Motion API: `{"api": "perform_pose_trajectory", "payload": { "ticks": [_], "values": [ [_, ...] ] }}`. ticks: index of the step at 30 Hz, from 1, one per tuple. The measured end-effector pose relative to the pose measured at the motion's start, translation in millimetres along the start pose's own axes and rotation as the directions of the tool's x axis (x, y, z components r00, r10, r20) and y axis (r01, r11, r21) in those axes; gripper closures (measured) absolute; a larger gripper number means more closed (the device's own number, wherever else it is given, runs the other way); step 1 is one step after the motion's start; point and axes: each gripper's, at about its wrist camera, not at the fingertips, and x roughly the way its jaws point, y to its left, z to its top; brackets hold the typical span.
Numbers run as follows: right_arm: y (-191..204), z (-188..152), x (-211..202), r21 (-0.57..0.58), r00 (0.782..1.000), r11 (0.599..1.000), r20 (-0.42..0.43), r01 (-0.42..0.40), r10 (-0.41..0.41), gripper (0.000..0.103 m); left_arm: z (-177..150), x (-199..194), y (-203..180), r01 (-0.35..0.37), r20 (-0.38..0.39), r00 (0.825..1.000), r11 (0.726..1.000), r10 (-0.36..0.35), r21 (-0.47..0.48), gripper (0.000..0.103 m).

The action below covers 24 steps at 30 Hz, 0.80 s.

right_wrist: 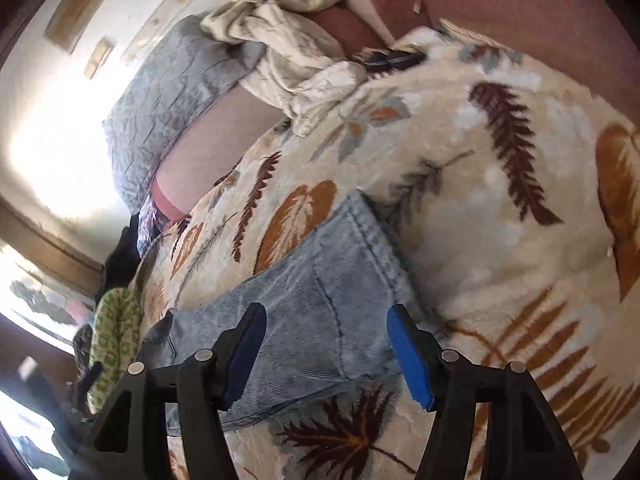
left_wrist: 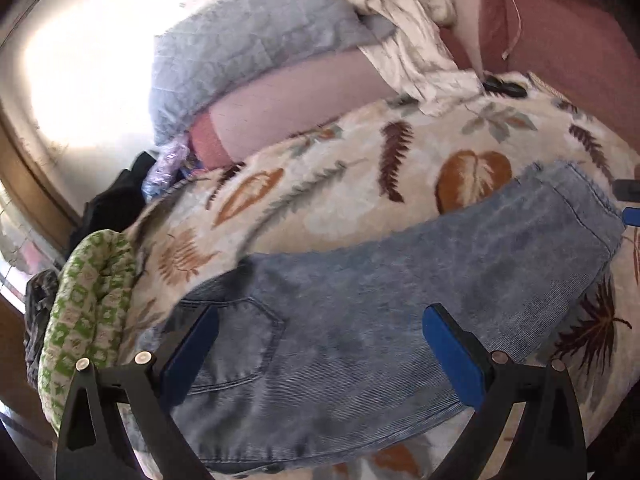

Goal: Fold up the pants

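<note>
Light blue denim pants [left_wrist: 360,300] lie stretched across a leaf-patterned blanket [left_wrist: 340,184]. A back pocket [left_wrist: 240,340] shows at the waist end, and the leg hem [left_wrist: 576,192] points to the upper right. My left gripper [left_wrist: 320,344] hovers open over the seat and thigh, its blue pads wide apart with nothing pinched. A blue pad [left_wrist: 632,216] of the other gripper peeks in by the hem. In the right wrist view the leg end of the pants [right_wrist: 320,280] lies below my right gripper [right_wrist: 326,344], which is open over the denim.
A blue-grey quilted pillow [left_wrist: 248,40] and a pink pillow [left_wrist: 292,100] lie at the far side, with a crumpled cream cloth [left_wrist: 412,48] and a small black object [left_wrist: 504,84]. A green-and-white cushion [left_wrist: 92,300] hangs off the left edge. A maroon backrest [left_wrist: 568,60] is on the right.
</note>
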Motion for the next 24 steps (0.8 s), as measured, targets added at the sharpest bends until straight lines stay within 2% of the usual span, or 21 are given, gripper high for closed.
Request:
{"api": "perform_pose_trajectory", "payload": {
  "ticks": [4,7,10,16,21,24],
  "values": [
    [-24.4,4.9,-0.1,0.1,0.998,0.993,-0.023,-0.058,0.06,0.036,8.6,16.7,-20.5,0.022,-0.042,0.999,0.999,-0.021,0.038,0.002],
    [-30.6,7.3,-7.1,0.106,1.0,0.994,0.004,-0.015,0.014,0.037,19.0,21.8,-34.5,0.046,-0.044,0.998,0.997,-0.043,0.066,0.002],
    [-34.3,9.2,-12.2,0.121,0.998,0.99,0.008,-0.066,0.065,0.037,29.8,27.3,-41.0,0.047,-0.049,0.998,0.996,-0.044,0.08,0.002],
    [-42.8,8.4,-7.2,0.137,0.998,0.989,-0.032,-0.049,0.054,0.037,43.4,34.1,-52.9,0.046,-0.053,0.998,0.993,-0.041,0.105,0.002],
    [-48.2,6.7,-2.9,0.172,0.994,0.982,-0.061,-0.075,0.086,0.037,41.3,37.3,-63.0,0.067,-0.064,0.996,0.99,-0.06,0.121,0.002],
    [-41.7,5.3,1.3,0.152,0.994,0.986,-0.073,-0.07,0.081,0.037,37.3,38.9,-63.4,0.072,-0.073,0.995,0.991,-0.064,0.113,0.002]
  ]
}}
